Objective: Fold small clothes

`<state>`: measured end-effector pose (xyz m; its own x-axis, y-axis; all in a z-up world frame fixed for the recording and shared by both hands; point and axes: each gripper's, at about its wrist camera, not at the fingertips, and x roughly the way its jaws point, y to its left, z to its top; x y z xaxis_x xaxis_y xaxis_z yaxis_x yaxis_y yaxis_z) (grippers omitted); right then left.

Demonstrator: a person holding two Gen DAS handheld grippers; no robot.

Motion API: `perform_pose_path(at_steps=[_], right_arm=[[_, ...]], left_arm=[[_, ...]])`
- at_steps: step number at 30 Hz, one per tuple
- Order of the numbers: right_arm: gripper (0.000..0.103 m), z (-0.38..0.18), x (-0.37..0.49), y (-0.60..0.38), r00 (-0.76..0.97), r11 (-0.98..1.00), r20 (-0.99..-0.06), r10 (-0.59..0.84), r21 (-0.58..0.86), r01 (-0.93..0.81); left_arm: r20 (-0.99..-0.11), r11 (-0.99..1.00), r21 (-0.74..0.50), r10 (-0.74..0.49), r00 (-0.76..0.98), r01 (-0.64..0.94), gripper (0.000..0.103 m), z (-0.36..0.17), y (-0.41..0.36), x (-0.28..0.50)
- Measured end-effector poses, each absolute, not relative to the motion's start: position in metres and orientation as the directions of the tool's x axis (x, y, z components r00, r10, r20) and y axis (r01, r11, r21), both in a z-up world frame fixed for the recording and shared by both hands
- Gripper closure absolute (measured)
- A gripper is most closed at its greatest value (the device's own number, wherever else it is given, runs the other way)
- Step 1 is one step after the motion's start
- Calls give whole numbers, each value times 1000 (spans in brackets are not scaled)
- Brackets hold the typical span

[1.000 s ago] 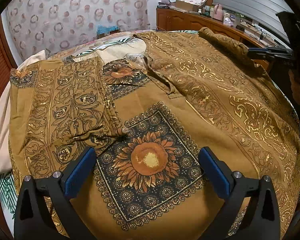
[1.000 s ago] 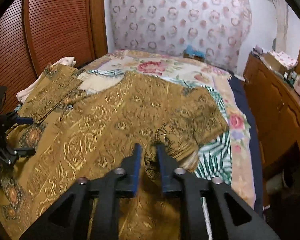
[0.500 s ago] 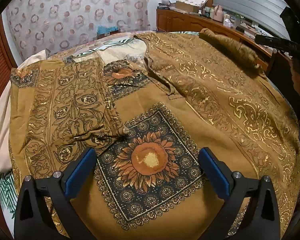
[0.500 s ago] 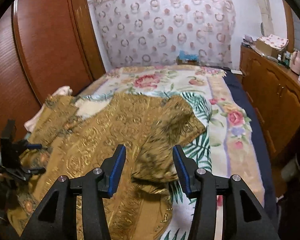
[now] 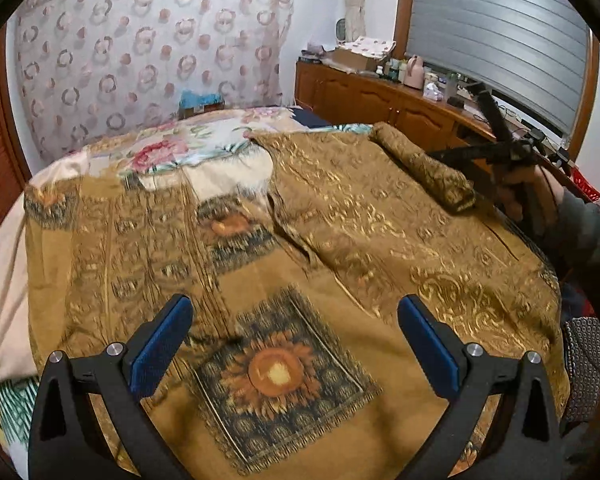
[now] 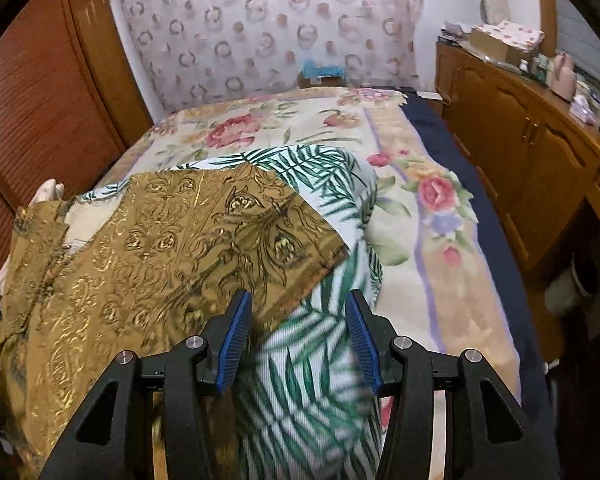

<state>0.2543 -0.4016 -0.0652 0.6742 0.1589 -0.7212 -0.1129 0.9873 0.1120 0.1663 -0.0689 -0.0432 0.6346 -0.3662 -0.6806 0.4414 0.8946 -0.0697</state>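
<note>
Mustard-brown cloth with gold scrollwork, a printed garment [image 5: 364, 240], was spread over most of the near bed in the left wrist view. A dark square sunflower panel [image 5: 278, 372] lay between the blue pads of the left gripper [image 5: 294, 344], whose jaws were held wide apart over the fabric with nothing clamped. A rolled-up sleeve [image 5: 420, 166] was seen at the far right edge, just beside the right gripper [image 5: 488, 152] and the hand [image 5: 528, 196] holding it; that roll could not be made out from the other camera.

From the right wrist view, the garment [image 6: 172, 248] was seen only to the left, its flat corner ending near the left pad. The right gripper [image 6: 298, 336] was parted, empty, over a white blanket printed with green palm leaves [image 6: 316, 360], which was barely shown in the left view. A floral bedspread [image 6: 428, 216] and a navy sheet edge [image 6: 496, 240] were laid beneath it.

A sheer curtain with ring patterns [image 6: 276, 28] hung at the far wall, reddish louvred wardrobe doors [image 6: 32, 92] stood to the left, and a cluttered wooden cabinet [image 6: 532, 136] ran along the right.
</note>
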Motion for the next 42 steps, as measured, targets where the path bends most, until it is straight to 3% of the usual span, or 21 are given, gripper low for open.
perform_pose_path(at_steps=[6, 9, 11, 22, 27, 28, 30, 32, 42], right_arm=[[55, -61, 288, -390, 665, 989, -735, 134, 55, -139], [73, -58, 288, -385, 670, 983, -732, 128, 6, -182], [96, -58, 289, -383, 662, 977, -735, 146, 0, -215], [98, -11, 284, -349, 676, 894, -605, 421, 150, -423], [98, -3, 288, -294, 623, 834, -622, 475, 91, -545], [96, -4, 289, -286, 619, 829, -630, 469, 70, -555], [80, -6, 296, -280, 619, 835, -646, 447, 54, -548], [56, -6, 301, -284, 638, 853, -645, 419, 39, -521], [49, -39, 315, -303, 689, 940, -706, 161, -102, -325]], left_arm=[[-676, 917, -62, -329, 659, 394, 0, -41, -60, 188], [-677, 923, -77, -326, 660, 377, 0, -43, -55, 197], [-677, 927, -78, -320, 663, 368, 0, -45, -51, 203], [-686, 946, -103, -291, 667, 307, 0, -54, -31, 220], [-679, 949, -105, -287, 676, 298, 0, -56, -28, 220], [-679, 949, -104, -287, 676, 298, 0, -56, -28, 219], [-676, 948, -100, -288, 678, 303, 0, -55, -28, 216], [-672, 947, -93, -287, 683, 307, 0, -52, -28, 215], [-658, 973, -53, -202, 725, 223, 0, -37, 8, 223]])
